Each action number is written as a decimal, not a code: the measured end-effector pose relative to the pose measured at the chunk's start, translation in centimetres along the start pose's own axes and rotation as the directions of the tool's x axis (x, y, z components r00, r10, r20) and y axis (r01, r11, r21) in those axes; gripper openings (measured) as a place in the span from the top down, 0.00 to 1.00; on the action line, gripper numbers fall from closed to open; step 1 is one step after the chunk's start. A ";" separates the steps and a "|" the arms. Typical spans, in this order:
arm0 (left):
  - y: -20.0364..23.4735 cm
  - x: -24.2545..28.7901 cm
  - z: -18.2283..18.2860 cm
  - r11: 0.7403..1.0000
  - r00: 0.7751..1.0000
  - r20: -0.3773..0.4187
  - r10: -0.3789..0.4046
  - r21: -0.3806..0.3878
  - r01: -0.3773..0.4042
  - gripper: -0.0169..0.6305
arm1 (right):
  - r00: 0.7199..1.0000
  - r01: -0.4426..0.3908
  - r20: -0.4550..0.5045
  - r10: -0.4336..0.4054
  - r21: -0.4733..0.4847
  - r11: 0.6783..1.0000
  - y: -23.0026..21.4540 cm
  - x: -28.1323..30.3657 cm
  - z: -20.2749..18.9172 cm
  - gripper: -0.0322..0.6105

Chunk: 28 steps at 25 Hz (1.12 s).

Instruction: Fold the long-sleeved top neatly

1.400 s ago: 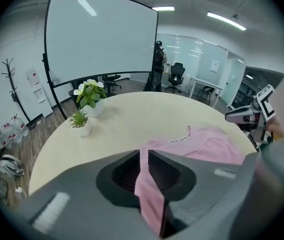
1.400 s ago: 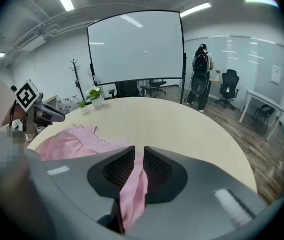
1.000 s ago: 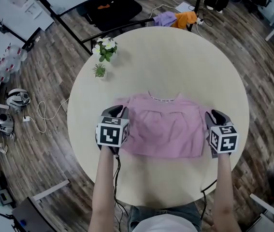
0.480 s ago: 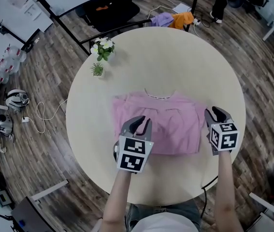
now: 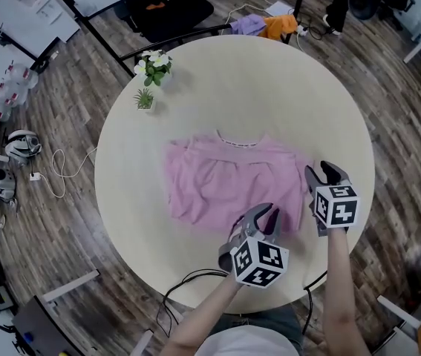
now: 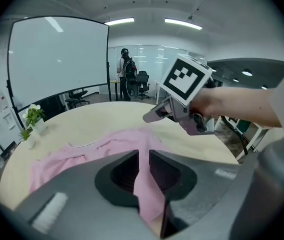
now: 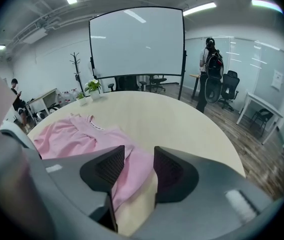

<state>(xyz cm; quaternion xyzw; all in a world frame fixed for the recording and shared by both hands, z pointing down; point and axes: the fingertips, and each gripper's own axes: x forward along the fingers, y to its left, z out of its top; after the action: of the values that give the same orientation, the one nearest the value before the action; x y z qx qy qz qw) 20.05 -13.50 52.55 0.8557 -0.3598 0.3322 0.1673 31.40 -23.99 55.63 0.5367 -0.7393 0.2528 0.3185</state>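
Observation:
The pink long-sleeved top (image 5: 225,184) lies flat on the round cream table (image 5: 269,87), neckline away from me. My left gripper (image 5: 260,218) is over the top's near right part. In the left gripper view its jaws (image 6: 143,156) are shut on a strip of the pink cloth (image 6: 149,194) that runs up between them. My right gripper (image 5: 320,175) sits at the top's right edge. In the right gripper view its jaws (image 7: 139,156) have just been opening and stand apart, with the pink edge (image 7: 131,174) lying loose between them on the table.
A vase of white flowers (image 5: 151,64) and a small green plant (image 5: 144,99) stand at the table's far left. A black cable (image 5: 188,280) loops over the near edge. Purple and orange clothes (image 5: 266,24) lie on the floor beyond. A person (image 6: 126,69) stands far off.
My left gripper has swept from the top's left edge across to its near right side, drawing pink cloth along. The right gripper stayed put and its jaws widened.

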 end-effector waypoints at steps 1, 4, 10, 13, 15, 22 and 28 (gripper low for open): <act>-0.8 0.5 -0.4 1.000 1.000 -0.010 -0.006 0.006 0.006 0.70 | 1.000 -0.002 -0.002 0.002 0.005 1.000 0.1 0.2 -0.1 0.62; -2.7 1.8 -1.3 0.999 0.999 -0.031 -0.038 -0.006 0.038 0.68 | 1.000 -0.017 -0.005 0.018 0.021 1.000 0.5 0.8 -0.3 0.61; -6.0 3.2 -2.2 0.993 0.992 -0.045 -0.117 -0.008 0.116 0.62 | 0.998 -0.046 -0.032 0.047 0.042 0.998 0.7 2.2 -1.2 0.55; -7.7 3.8 -2.4 0.986 0.984 -0.059 -0.166 0.003 0.167 0.59 | 0.997 -0.063 -0.045 0.065 0.048 0.997 0.8 2.9 -1.6 0.52; -8.9 4.2 -2.6 0.980 0.978 -0.075 -0.196 0.014 0.198 0.57 | 0.995 -0.077 -0.053 0.080 0.062 0.995 0.8 3.4 -1.9 0.50; -11.0 6.2 -5.7 0.976 0.964 -0.168 -0.208 0.030 0.216 0.50 | 0.988 -0.107 -0.105 0.115 0.075 0.991 1.2 4.9 -3.7 0.45; -10.6 7.1 -6.2 0.984 0.972 -0.167 -0.168 0.024 0.175 0.52 | 0.991 -0.081 -0.104 0.078 -0.018 0.997 1.5 5.5 -4.3 0.48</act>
<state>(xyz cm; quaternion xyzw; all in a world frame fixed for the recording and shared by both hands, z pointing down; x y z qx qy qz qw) 28.71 -6.54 61.38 0.8564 -0.2631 0.3926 0.2081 29.62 -24.00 62.52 0.4893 -0.7454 0.2845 0.3521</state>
